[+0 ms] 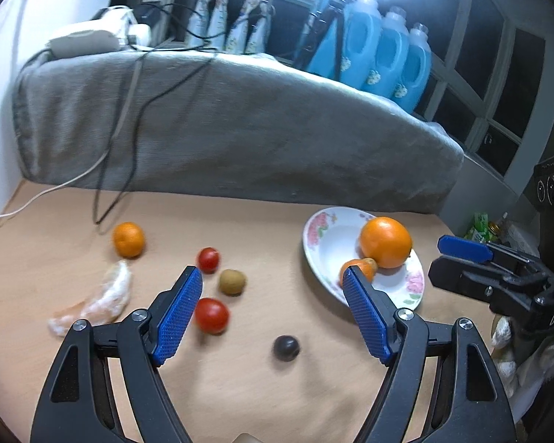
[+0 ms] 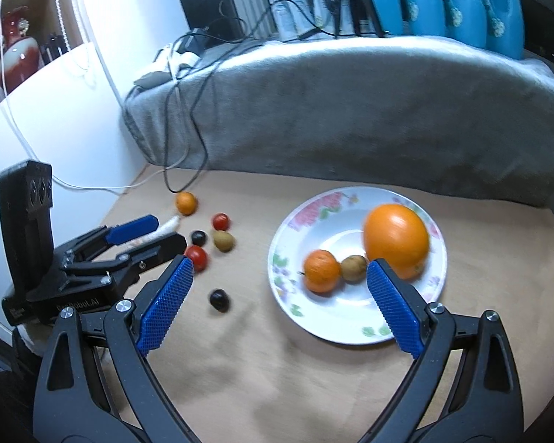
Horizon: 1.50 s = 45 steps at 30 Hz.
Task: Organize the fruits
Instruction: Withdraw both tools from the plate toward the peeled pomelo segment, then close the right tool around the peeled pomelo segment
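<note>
Fruit sorting on a wooden table [image 1: 74, 221], read from the left. Peeled orange segments [image 1: 103, 302] lie at the far left as a curved strip, long axis running from the near-left corner up toward the small mandarin [image 1: 128, 239] beside them. Next come two cherry tomatoes [image 1: 208, 259] [image 1: 211, 315], a brownish kiwi-like fruit [image 1: 232, 281] between them, and a dark round fruit [image 1: 286, 348] nearest the camera; all are roughly round, so no pointing direction matters for grasping. Left gripper [image 1: 273, 277] hangs above this cluster with jaws spread wide and nothing between the pads. Farther right stands the flowered plate [image 2: 354, 336], already bearing a small mandarin [image 2: 321, 271], a brown fruit [image 2: 354, 267] touching it, and a large orange [image 2: 395, 240] against the far rim. Right gripper [image 2: 279, 271] hovers over the plate's near edge, likewise wide open and empty.

Judged step: fetching the next loose fruit for the plate. Good practice would be to centre one fruit between the pads, descend straight, and close gently, since tomatoes bruise and round fruit rolls; neighbours sit close, so approach from the open near side. The segment strip is best gripped across its narrow width
</note>
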{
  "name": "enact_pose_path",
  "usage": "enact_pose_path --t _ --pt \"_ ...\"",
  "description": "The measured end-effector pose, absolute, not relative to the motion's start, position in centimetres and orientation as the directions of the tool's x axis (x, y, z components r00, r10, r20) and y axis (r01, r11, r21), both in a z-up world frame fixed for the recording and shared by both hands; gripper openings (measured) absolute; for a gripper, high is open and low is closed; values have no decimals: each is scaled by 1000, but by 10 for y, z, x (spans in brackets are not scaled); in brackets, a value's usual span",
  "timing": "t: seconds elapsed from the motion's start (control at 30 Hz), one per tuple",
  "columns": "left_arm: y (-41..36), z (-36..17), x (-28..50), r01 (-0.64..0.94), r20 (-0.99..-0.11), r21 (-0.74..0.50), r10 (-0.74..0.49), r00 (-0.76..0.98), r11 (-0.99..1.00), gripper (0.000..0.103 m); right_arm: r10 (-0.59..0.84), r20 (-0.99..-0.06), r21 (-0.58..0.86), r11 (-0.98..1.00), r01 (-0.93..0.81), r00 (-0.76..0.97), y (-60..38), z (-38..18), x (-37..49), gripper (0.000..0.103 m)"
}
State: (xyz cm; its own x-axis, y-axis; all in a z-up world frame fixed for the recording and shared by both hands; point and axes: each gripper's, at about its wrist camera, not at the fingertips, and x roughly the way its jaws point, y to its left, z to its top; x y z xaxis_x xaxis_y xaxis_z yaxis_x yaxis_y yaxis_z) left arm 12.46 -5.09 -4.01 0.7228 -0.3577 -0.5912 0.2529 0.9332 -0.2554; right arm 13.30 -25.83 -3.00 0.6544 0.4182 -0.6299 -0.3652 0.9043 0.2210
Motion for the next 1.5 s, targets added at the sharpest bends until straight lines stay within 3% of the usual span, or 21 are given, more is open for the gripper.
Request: enact_pose_path --t 0.47,1.13,1.5 --pt "12 -49 105 130 -620 -244 -258 741 961 79 501 -638 239 851 -469 585 -196 -31 151 97" --pt "83 -89 100 -41 -676 -278 -165 718 960 79 625 -698 401 745 -532 349 -100 -64 207 96" --pt "95 -104 115 -49 -696 -318 -198 690 947 79 618 -748 456 743 -490 241 -55 -93 240 73"
